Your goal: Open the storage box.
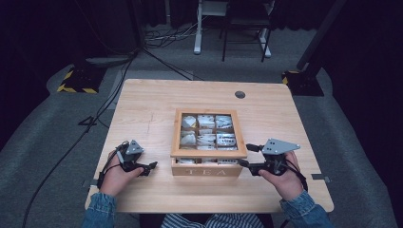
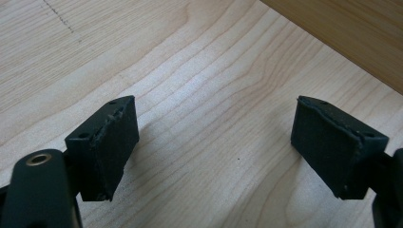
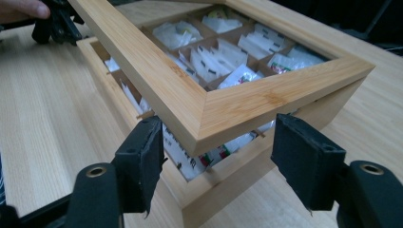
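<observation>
**Half-open tea box lid plus loose jaws = slam waiting to happen**

Started big: looked down on a light wooden table [image 1: 142, 104], with the tea box [image 1: 207, 170] parked near the middle, nudged a bit toward 6 o'clock. Found its framed lid [image 1: 209, 153] tipped up along the front edge, presumably hinged at 12 o'clock. Gaped just enough to show the compartments underneath.

Spotted the right gripper [image 1: 251, 156] at roughly 4 o'clock of the box, straddling the lid's front corner. Checked the right gripper view: fingers [image 3: 304, 156] standing apart, with a gap between pad and wood, so no real clamp on anything. Couldn't make out any pad actually propping the lid, either.

Found the left gripper [image 1: 145, 167] at 8 o'clock of the box, low over bare table. Fingers [image 2: 104, 142] spread wide, holding nothing, nowhere near bracing the box.

Worries, biggest first:

- Reckoned the lid could slide off that loose straddle and bang shut, thanks to zero squeeze on the corner.
- Figured the box itself could skid or rock toward 12 o'clock under any upward push, thanks to no second gripper pinning it down.
- Noticed tea bags [image 1: 206, 122] packed tight, with a few in the front row poking out through the gap. Could easily have snagged one on a pad and dragged it out, or crushed it under a falling lid.

Would have wanted a firmer pinch before going higher.
</observation>
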`<state>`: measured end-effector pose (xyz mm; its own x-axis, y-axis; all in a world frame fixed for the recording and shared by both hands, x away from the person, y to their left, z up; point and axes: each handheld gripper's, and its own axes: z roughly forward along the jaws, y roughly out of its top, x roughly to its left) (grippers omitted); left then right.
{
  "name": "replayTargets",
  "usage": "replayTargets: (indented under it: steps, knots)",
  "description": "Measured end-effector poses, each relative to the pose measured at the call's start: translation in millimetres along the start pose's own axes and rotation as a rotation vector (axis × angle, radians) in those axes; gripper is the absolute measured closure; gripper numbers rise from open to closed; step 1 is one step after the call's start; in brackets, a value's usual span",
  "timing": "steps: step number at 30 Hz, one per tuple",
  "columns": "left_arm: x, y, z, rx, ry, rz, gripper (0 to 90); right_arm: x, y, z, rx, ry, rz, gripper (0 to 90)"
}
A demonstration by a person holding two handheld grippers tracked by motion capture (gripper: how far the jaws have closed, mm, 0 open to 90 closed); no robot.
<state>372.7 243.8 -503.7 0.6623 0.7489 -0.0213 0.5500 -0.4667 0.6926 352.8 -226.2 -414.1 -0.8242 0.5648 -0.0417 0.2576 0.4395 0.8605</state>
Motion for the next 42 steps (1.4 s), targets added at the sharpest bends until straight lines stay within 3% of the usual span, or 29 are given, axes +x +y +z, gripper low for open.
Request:
replayTargets:
  steps: [16,34,42]
  knots:
    - [-3.9,-1.8,-1.5,-0.001,0.022,-0.020,17.0,-14.9,35.2,-10.3,-0.113,-0.032,-0.001,34.7]
    - [-5.9,-2.8,-2.8,0.003,0.022,-0.021,16.8,-34.7,65.1,-0.3,-0.192,-0.065,0.023,35.0]
    - [-4.9,-1.3,-1.5,0.001,0.023,-0.022,17.0,-45.5,75.6,5.5,-0.268,-0.097,0.072,36.3]
